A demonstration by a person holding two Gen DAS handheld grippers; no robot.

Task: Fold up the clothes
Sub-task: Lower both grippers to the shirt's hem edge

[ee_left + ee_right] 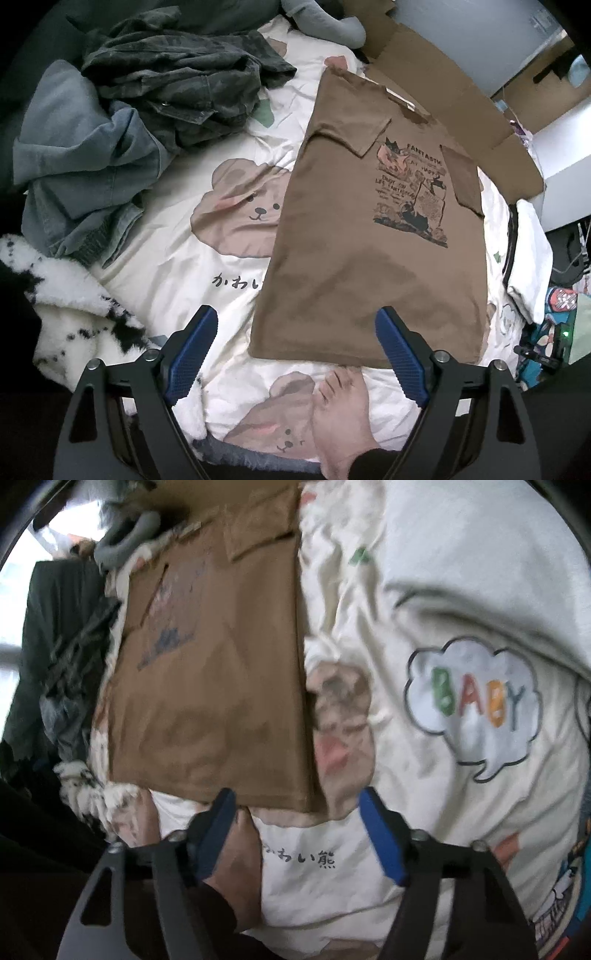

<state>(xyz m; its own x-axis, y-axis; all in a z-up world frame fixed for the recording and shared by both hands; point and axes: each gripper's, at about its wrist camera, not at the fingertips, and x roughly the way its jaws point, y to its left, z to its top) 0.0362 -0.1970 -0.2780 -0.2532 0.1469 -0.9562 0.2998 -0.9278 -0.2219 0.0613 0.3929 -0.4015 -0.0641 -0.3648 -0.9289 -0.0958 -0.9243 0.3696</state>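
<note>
Brown shirt (369, 236), sleeves folded in, flat on bear-print bedsheet (177, 266). Left tongs (295, 354) open above its hem; right tongs (299, 834) open, empty. Jeans (81, 158) heaped alongside.

Both views are round fisheye pictures with black corners, and straight edges bow strongly toward the rim. The left wrist view is sharp and evenly, softly lit; print on the brown shirt (373, 236) reads clearly, and shadows are faint. Its far left side falls dark. A small green light (564, 334) glows at the right edge. The right wrist view is smeared by motion blur throughout. Bright, washed-out daylight glares at its upper left, while its lower left sinks into shadow.
</note>
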